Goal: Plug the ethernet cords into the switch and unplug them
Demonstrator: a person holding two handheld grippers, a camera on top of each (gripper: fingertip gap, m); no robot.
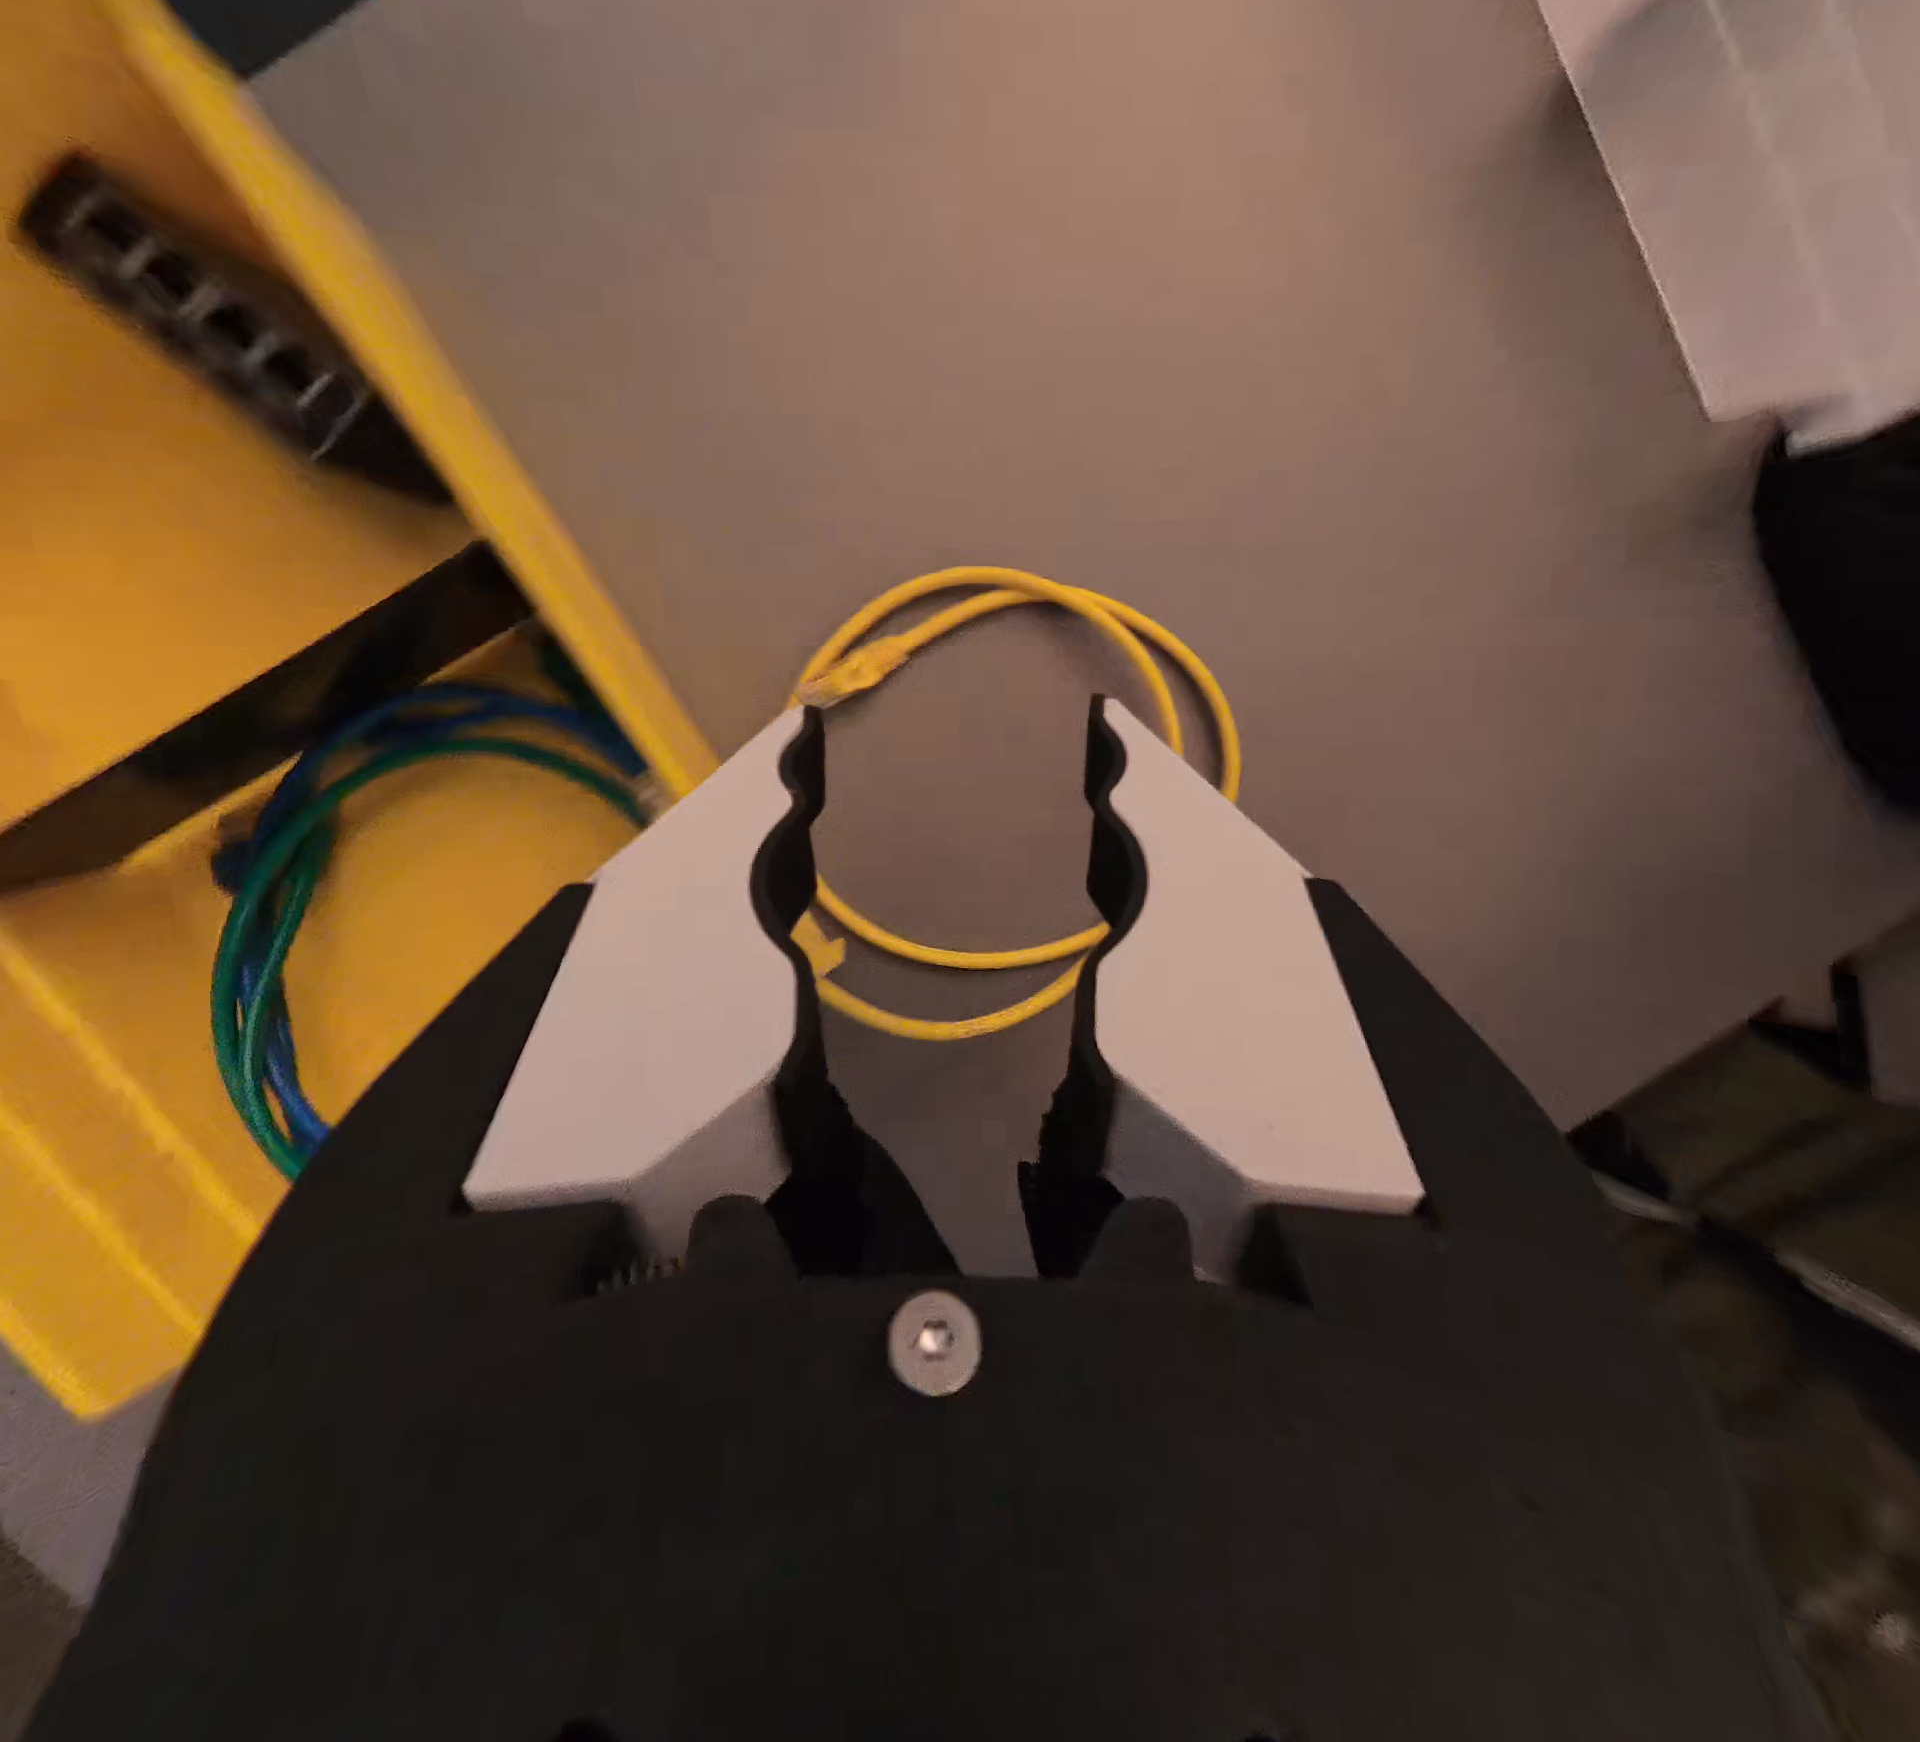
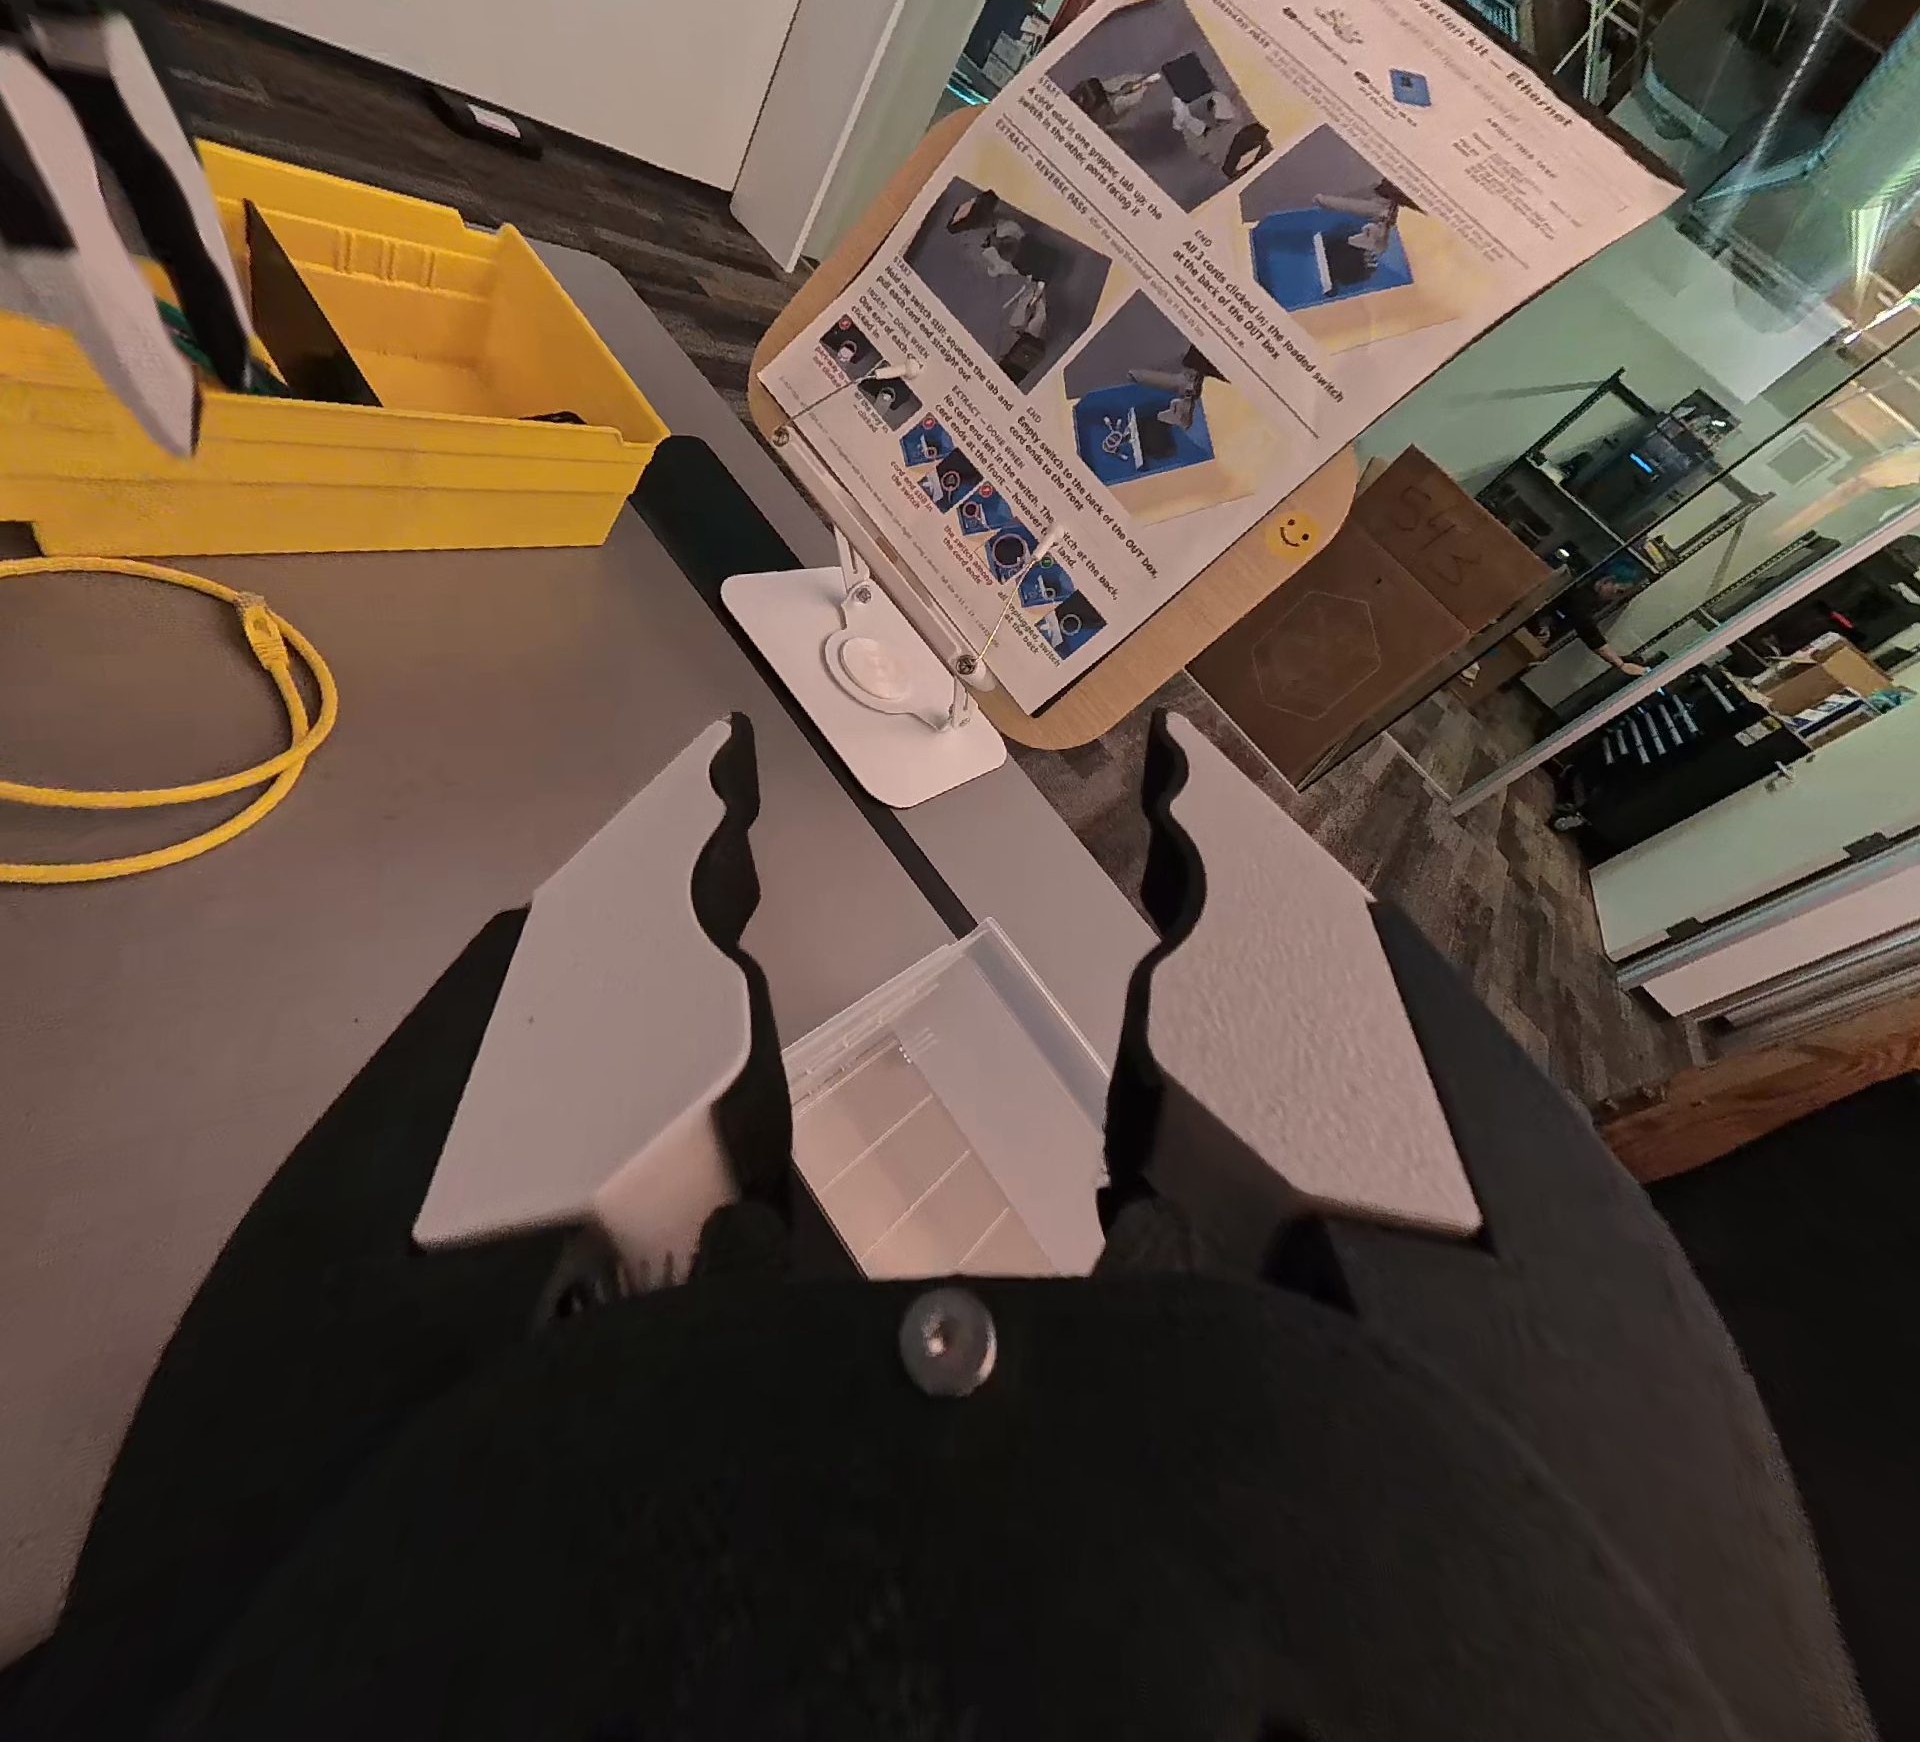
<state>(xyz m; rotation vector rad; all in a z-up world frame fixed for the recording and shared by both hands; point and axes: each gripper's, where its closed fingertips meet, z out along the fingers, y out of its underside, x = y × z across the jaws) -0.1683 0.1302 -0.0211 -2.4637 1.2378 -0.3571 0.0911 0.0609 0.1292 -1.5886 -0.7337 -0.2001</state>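
A coiled yellow ethernet cord [image 1: 1039,954] lies on the grey table, one plug [image 1: 854,676] at its upper left. My left gripper [image 1: 951,721] is open and empty, hovering above the coil with the cord between its fingers. The black switch [image 1: 208,331] lies in the yellow bin [image 1: 343,238] at left, ports up. Blue and green cords [image 1: 281,913] lie in the bin's nearer compartment. My right gripper [image 2: 951,731] is open and empty over the table's right edge. The yellow cord [image 2: 208,788] and the left gripper [image 2: 114,238] also show in the right wrist view.
A clear plastic bin [image 2: 935,1100] sits under my right gripper, also at upper right in the left wrist view [image 1: 1766,113]. A printed instruction sheet [image 2: 1195,290] stands on a white stand [image 2: 862,695] at the table's edge. A black divider [image 2: 301,321] stands in the yellow bin [image 2: 416,466]. To the plug [image 1: 854,676]: left tips about 15 cm, right tips about 40 cm. Seen from the right wrist view [image 2: 252,631] as well. My right tips are about 45 cm from the black switch [image 1: 208,331], my left tips only 20 cm.
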